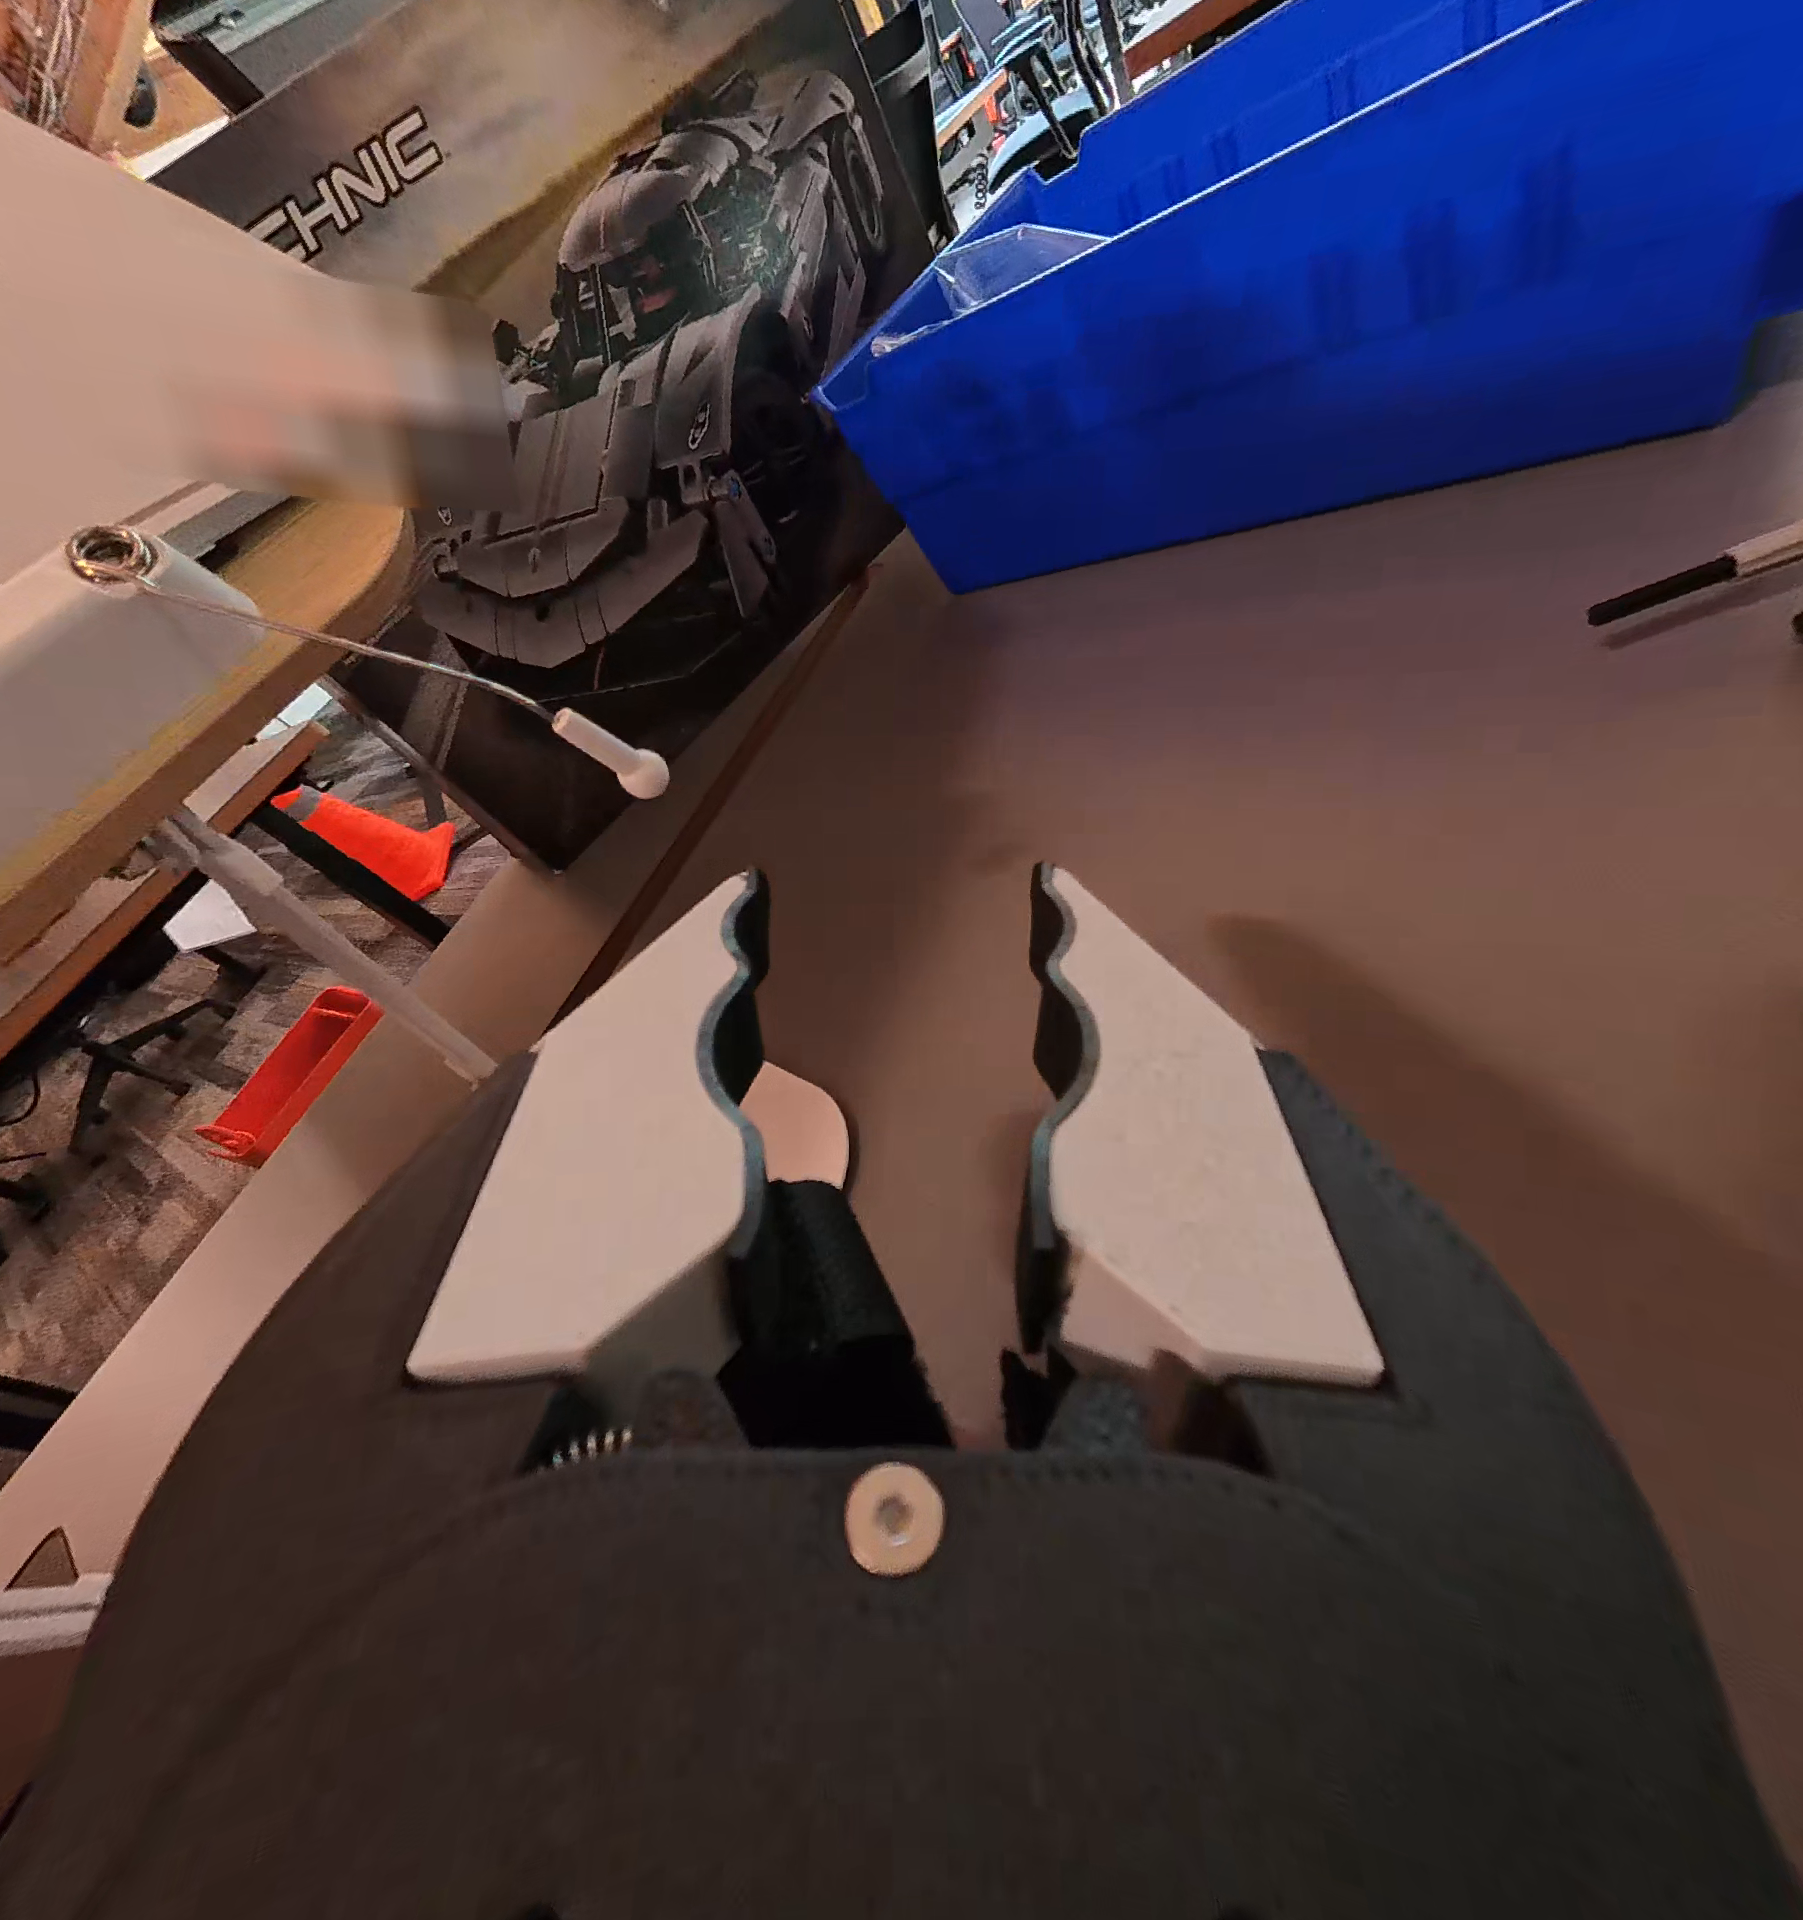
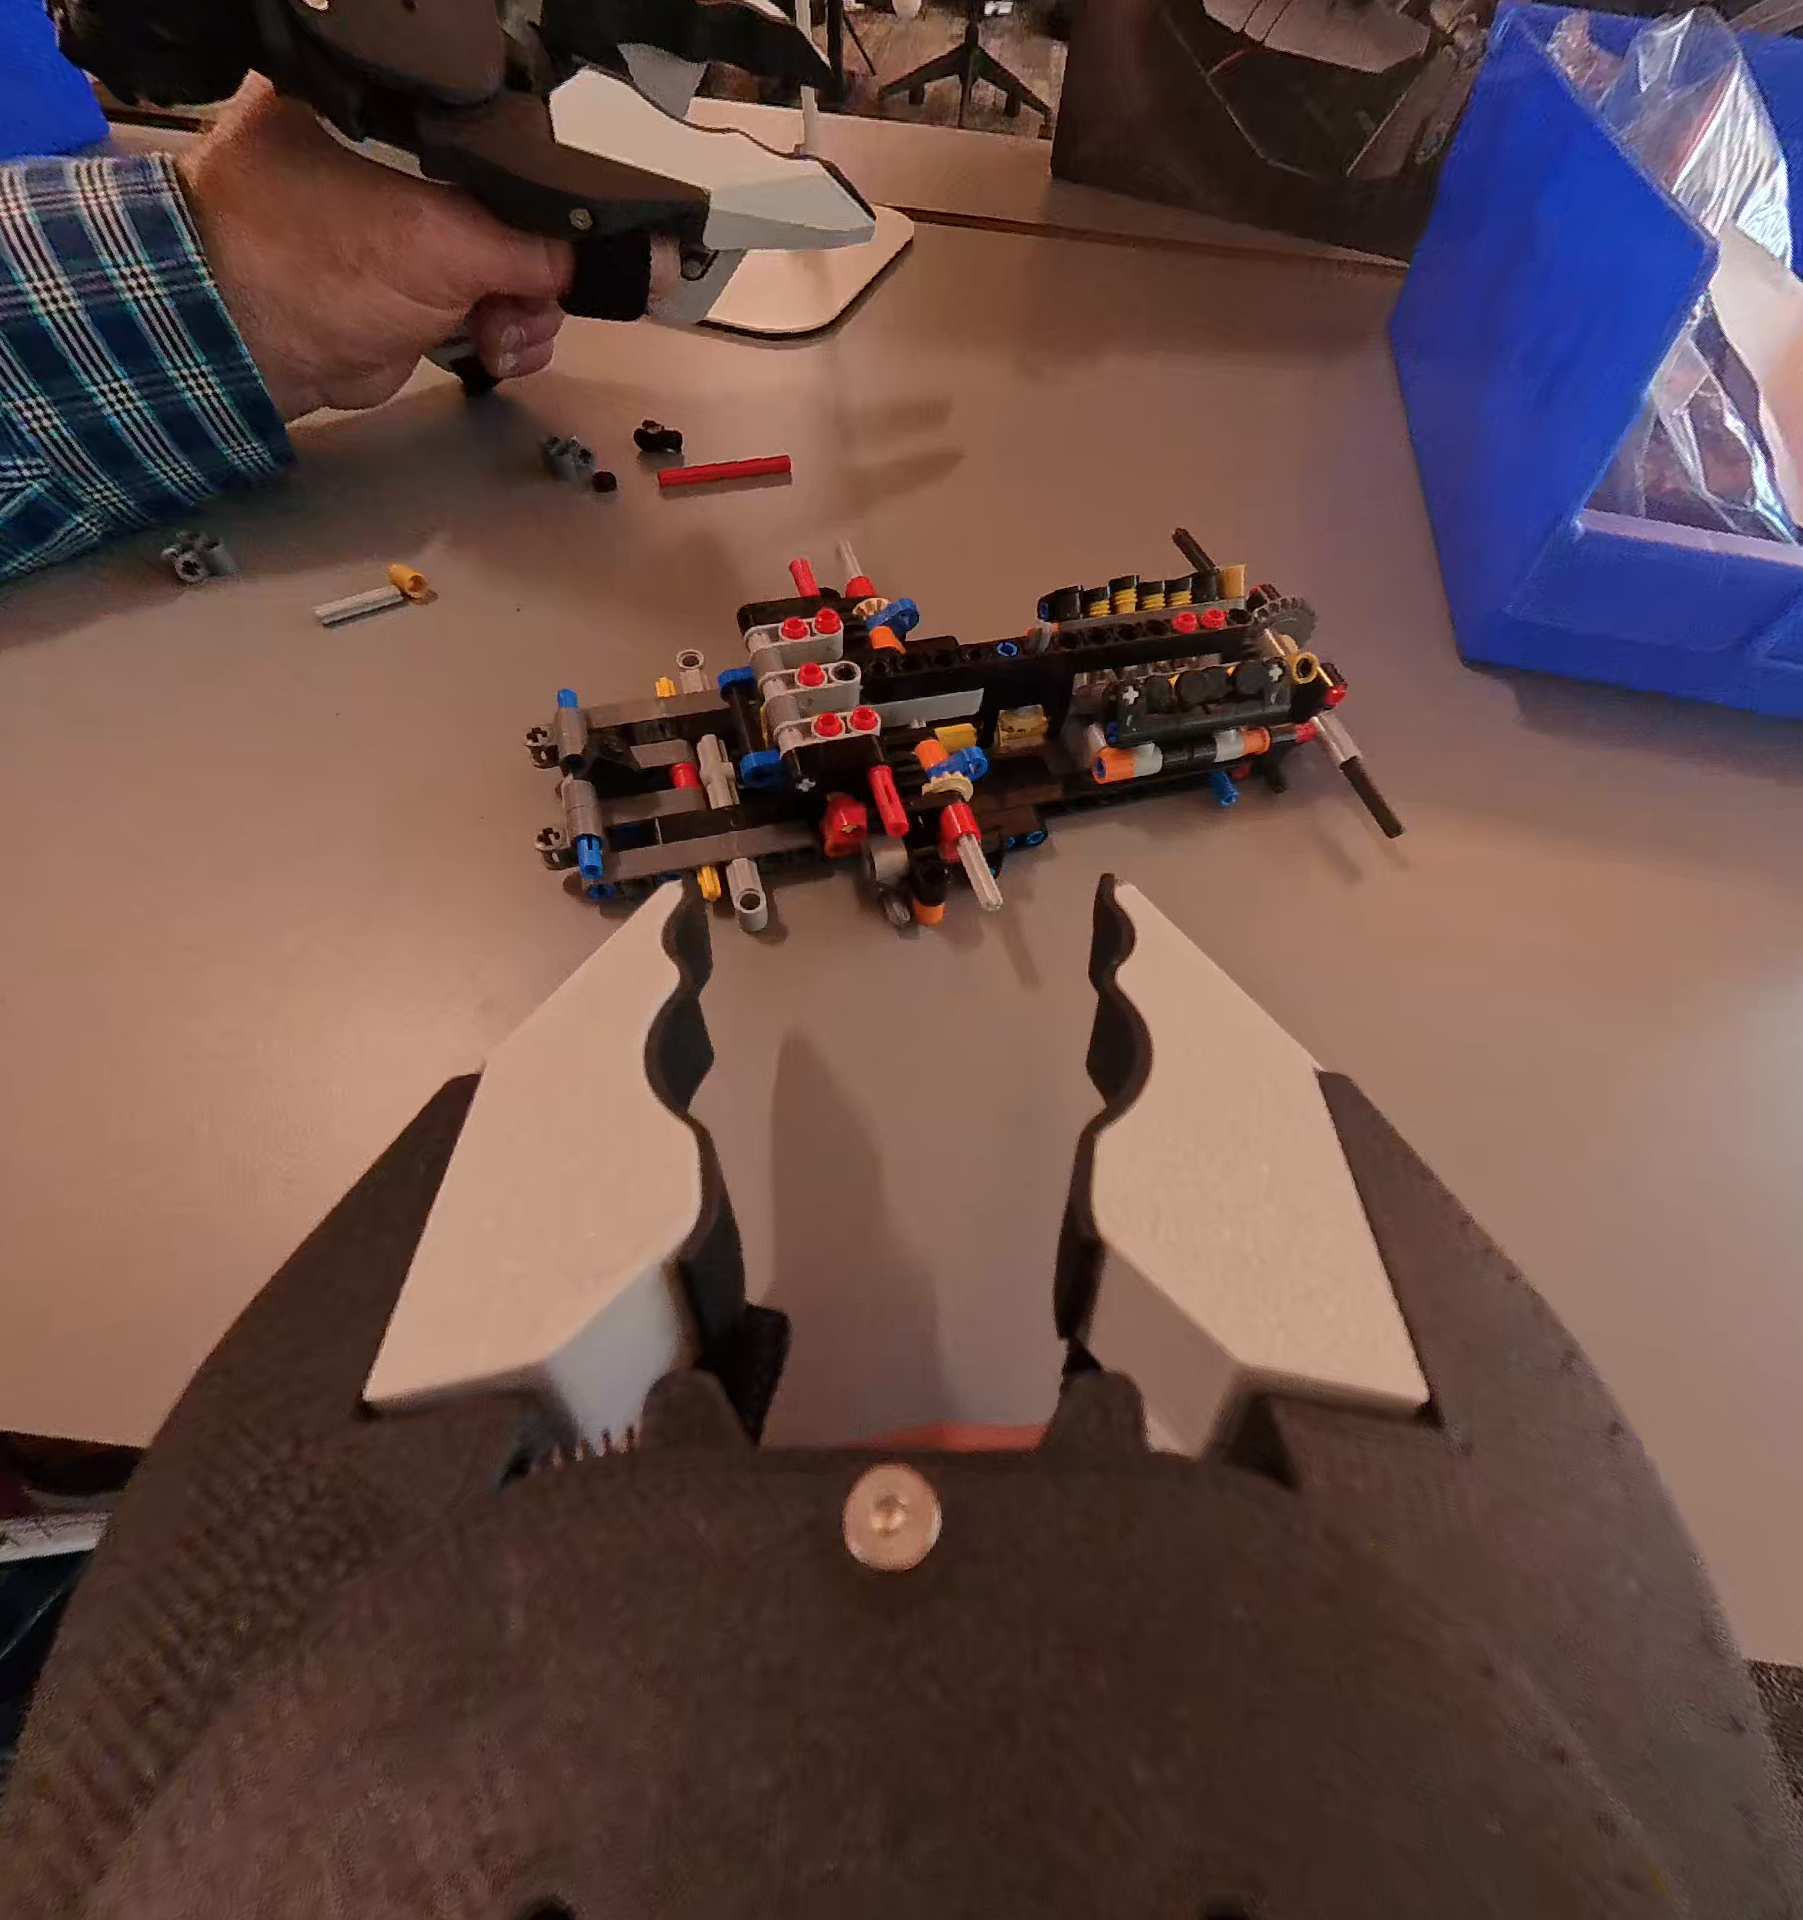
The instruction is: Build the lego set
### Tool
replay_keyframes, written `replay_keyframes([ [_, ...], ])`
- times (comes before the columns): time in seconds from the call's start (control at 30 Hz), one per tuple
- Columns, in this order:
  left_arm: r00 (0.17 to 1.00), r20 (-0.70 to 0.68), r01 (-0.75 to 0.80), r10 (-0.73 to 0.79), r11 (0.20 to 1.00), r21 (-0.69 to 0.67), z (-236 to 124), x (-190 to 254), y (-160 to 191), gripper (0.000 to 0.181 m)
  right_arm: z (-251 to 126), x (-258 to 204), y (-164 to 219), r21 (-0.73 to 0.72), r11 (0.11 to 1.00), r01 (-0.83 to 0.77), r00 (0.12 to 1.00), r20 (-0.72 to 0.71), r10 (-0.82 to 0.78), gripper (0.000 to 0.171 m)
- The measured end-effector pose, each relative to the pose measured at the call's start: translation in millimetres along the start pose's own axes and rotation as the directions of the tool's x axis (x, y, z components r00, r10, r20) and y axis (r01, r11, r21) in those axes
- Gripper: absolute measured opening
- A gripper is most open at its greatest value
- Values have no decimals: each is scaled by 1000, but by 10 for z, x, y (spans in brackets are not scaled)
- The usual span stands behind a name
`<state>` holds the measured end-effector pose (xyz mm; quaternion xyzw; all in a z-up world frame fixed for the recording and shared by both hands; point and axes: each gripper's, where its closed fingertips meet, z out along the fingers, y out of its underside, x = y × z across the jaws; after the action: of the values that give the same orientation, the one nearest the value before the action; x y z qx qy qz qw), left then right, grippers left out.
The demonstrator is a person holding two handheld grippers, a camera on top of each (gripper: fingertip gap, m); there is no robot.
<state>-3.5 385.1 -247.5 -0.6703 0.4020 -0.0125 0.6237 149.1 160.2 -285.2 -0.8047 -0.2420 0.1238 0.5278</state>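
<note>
A partly built lego chassis (image 2: 938, 727), black and grey with red, blue and yellow pins, lies flat mid-table in the right wrist view. My right gripper (image 2: 897, 894) is open and empty, its tips just short of the chassis' near edge. Loose pieces lie to the far left: a red axle (image 2: 723, 472), a grey axle with a yellow end (image 2: 369, 598), small grey connectors (image 2: 193, 554) and black bits (image 2: 658, 436). My left gripper (image 1: 897, 894) is open and empty above bare table; it also shows in the right wrist view (image 2: 772, 223), held in a hand above those pieces. One end of the chassis (image 1: 1801, 566) shows at right in the left wrist view.
A blue bin (image 2: 1645, 416) with clear plastic bags stands at the right; it also shows in the left wrist view (image 1: 1344, 343). The set's box (image 1: 616, 416) stands at the table's far edge. A white lamp base (image 2: 824, 281) sits behind the left gripper. The table edge (image 1: 606, 935) runs at left. Spacing between my two grippers at the tips: around 30 cm. The red axle (image 2: 723, 472) is about 9 cm from my left fingertips and 20 cm from my right.
</note>
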Motion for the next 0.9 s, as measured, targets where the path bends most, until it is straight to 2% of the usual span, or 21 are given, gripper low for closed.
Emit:
replay_keyframes([
  [0.53,999,-6,54,-54,998,10,-19,-54,-7,50,29,-32,14,-3,997,76,997,12,-76,72],
  [0.7,1000,-5,25,-25,1000,3,-14,-24,1,50,14,-36,76,-7,987,158,988,-3,-158,72],
  [0.9,1000,-5,12,-12,1000,-10,0,-8,16,50,-39,52,25,26,988,153,988,-37,-152,72],
])
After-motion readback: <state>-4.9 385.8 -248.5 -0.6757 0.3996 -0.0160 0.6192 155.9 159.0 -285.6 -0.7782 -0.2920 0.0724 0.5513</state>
